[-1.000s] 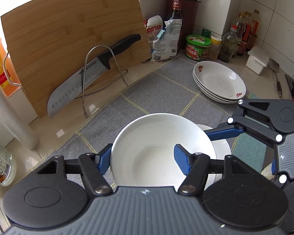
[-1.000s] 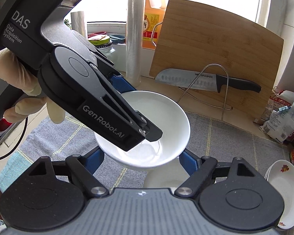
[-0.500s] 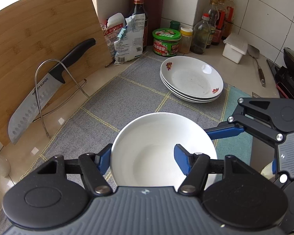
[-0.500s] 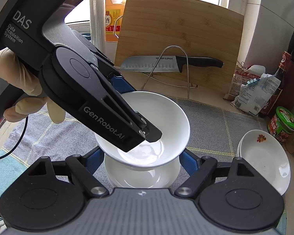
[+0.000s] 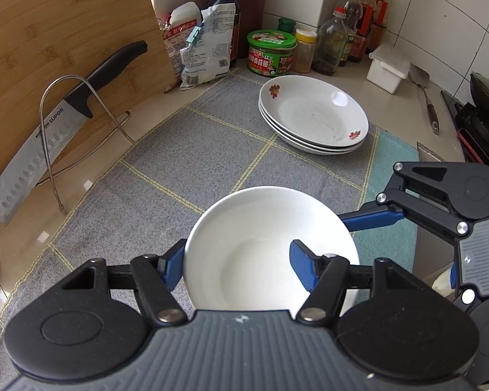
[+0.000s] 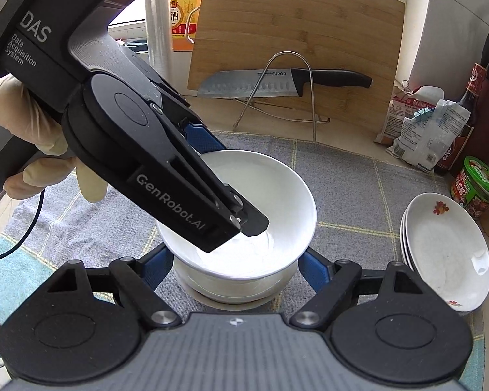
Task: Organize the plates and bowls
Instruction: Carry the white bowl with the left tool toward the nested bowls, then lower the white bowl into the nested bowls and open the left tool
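A: Left wrist view?
B: The left gripper (image 5: 238,265) pinches the white bowl (image 5: 264,244) by its rim, one finger inside, over the grey mat (image 5: 179,163).

A: Right wrist view?
B: The right gripper (image 6: 234,270) clasps the lower bowl (image 6: 231,288) directly beneath; the stacked plates (image 6: 446,251) lie to the right.

The white bowl (image 5: 257,244) is glossy glazed ceramic, as are the stacked flower-printed plates (image 5: 313,114) toward the counter's back edge. Under them lies a grey woven cloth mat (image 5: 185,159), matt and rough, with yellow stitched lines. The counter (image 5: 91,159) looks like smooth polished stone. The cutting board (image 5: 65,36) is matt bamboo; the knife (image 5: 49,137) has a dimpled steel blade and black plastic handle, in a bent wire rack (image 5: 52,150). Each tool is matt black plastic with blue pads (image 5: 301,262).
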A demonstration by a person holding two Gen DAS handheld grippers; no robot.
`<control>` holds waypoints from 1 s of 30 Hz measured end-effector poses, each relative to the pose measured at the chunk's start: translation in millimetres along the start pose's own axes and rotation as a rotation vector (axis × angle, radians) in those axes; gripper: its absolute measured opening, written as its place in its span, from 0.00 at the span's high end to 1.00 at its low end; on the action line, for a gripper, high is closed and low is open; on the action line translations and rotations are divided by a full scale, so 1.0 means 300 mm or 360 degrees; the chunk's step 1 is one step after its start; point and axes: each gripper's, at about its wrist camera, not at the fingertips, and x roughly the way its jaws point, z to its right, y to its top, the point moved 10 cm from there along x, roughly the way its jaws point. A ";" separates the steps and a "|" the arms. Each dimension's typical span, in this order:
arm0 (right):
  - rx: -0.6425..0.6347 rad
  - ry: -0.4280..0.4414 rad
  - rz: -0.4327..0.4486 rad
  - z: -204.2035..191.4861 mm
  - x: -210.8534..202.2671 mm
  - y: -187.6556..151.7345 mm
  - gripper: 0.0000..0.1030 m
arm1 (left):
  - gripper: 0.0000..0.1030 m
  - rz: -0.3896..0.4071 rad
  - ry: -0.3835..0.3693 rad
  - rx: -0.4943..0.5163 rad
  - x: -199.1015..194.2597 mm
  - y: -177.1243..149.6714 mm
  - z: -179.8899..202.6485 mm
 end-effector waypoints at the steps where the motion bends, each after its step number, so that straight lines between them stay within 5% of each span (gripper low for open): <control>1: 0.0001 0.0005 -0.0005 -0.001 0.002 -0.002 0.16 | 0.36 -0.0005 0.0001 -0.0003 0.002 -0.003 -0.001; 27: 0.0001 0.0001 -0.0045 0.003 0.021 -0.024 0.16 | 0.36 -0.0020 -0.0024 -0.0005 0.028 -0.017 0.005; 30: 0.0009 0.0013 -0.0048 0.004 0.026 -0.026 0.15 | 0.26 -0.0011 -0.0035 -0.0011 0.032 -0.019 0.010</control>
